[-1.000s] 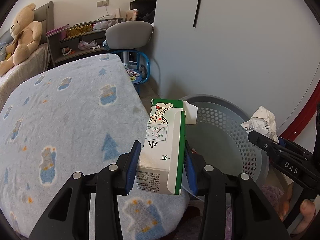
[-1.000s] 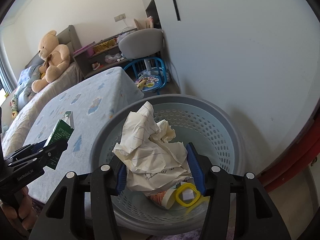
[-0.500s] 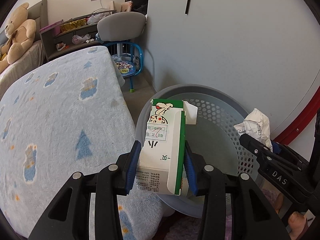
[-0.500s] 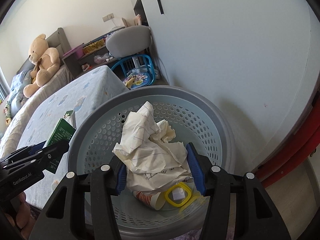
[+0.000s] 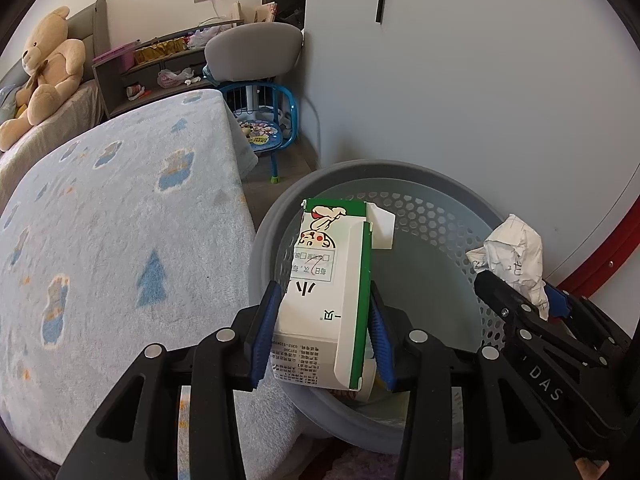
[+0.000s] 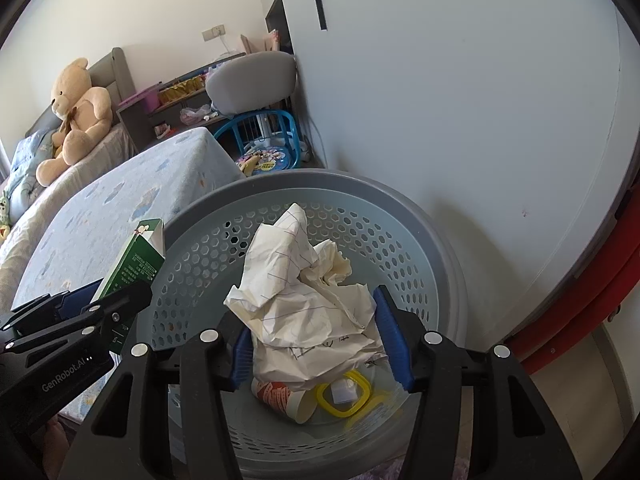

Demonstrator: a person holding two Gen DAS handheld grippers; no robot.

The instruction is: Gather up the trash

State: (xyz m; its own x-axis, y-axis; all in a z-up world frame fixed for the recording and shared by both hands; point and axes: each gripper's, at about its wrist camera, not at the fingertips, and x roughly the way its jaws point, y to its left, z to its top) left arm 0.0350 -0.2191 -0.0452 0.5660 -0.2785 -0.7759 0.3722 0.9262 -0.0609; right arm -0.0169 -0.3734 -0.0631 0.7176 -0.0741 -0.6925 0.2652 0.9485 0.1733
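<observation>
My left gripper [image 5: 322, 334] is shut on a white and green milk carton [image 5: 326, 296], held upright over the near left rim of a grey perforated trash basket [image 5: 416, 188]. The same carton [image 6: 132, 264] shows at the left of the right wrist view, at the basket's [image 6: 424, 220] left rim. My right gripper [image 6: 316, 336] is shut on a crumpled ball of lined paper [image 6: 304, 292] above the basket's inside. That paper [image 5: 516, 252] appears at the right in the left wrist view. A paper cup [image 6: 282, 396] and a yellow-rimmed lid [image 6: 344, 394] lie on the basket's bottom.
A bed with a blue patterned blanket [image 5: 100, 240] lies left of the basket. A grey wall panel [image 6: 460, 100] stands right behind it. Farther back are a small blue chair [image 5: 264, 116], a teddy bear [image 5: 44, 68] and a shelf unit [image 5: 160, 60]. A red curved bar [image 6: 580, 292] runs at the right.
My left gripper has carried the carton from over the bed's edge to above the basket's left rim. The right gripper with the paper has stayed over the basket.
</observation>
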